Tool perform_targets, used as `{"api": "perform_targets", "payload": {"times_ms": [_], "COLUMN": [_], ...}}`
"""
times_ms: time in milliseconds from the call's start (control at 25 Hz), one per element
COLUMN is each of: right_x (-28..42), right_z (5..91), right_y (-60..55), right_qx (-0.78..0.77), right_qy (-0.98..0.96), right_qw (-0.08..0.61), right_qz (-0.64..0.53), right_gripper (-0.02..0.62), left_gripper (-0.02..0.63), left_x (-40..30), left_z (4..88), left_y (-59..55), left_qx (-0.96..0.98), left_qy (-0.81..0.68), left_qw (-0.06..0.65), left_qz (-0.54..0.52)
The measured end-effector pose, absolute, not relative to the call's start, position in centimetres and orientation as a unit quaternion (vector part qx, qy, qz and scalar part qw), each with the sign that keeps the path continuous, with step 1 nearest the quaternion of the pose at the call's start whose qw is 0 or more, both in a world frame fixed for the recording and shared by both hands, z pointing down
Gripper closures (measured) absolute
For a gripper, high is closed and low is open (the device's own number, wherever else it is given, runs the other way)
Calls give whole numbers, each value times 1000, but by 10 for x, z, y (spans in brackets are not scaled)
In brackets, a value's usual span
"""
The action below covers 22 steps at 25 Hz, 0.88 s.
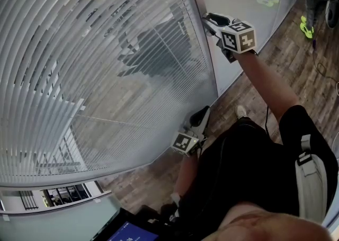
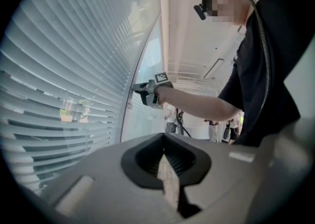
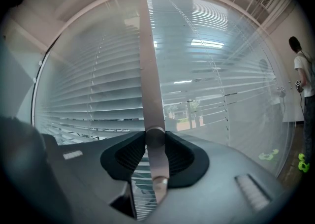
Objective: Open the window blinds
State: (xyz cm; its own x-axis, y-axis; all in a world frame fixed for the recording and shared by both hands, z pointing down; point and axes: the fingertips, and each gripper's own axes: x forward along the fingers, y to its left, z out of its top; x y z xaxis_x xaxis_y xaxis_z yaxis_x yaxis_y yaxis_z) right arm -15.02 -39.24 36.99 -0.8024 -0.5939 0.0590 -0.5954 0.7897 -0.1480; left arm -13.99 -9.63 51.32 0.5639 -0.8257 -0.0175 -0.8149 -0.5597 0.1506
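Greyish wand [image 3: 149, 60] is sitting clamped between the right claw [image 3: 156, 166]'s partly closed jaws, the blinds [image 3: 93, 95] hanging just beyond it. Rolling the wand steadily about its own axis, without tugging sideways, is looking wisest. Left claw [image 2: 170, 181] is idling below, jaws together, empty.

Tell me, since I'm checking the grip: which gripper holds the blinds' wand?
The right gripper, up at the blinds' edge: the wand runs between its fingers. The left gripper hangs lower, holding nothing.
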Motion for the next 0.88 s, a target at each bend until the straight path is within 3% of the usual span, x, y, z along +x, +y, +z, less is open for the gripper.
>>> {"api": "perform_targets", "payload": {"times_ms": [480, 720, 880], "right_x": [-150, -149, -139], "right_z": [370, 371, 377], "right_y": [-392, -384, -368], "right_qx": [307, 290, 286], "right_qy": [-948, -954, -957], "right_qw": [4, -2, -12], "right_qz": [79, 73, 56], "right_gripper": [465, 399, 388], "left_gripper": [604, 604, 604], "left_x": [-138, -142, -146], "left_z": [514, 513, 511], "left_y": [-96, -95, -95], "left_qx": [882, 878, 877], "left_qy": [-466, -472, -475], "left_qw": [62, 64, 61], "left_qz": [-43, -44, -47]}}
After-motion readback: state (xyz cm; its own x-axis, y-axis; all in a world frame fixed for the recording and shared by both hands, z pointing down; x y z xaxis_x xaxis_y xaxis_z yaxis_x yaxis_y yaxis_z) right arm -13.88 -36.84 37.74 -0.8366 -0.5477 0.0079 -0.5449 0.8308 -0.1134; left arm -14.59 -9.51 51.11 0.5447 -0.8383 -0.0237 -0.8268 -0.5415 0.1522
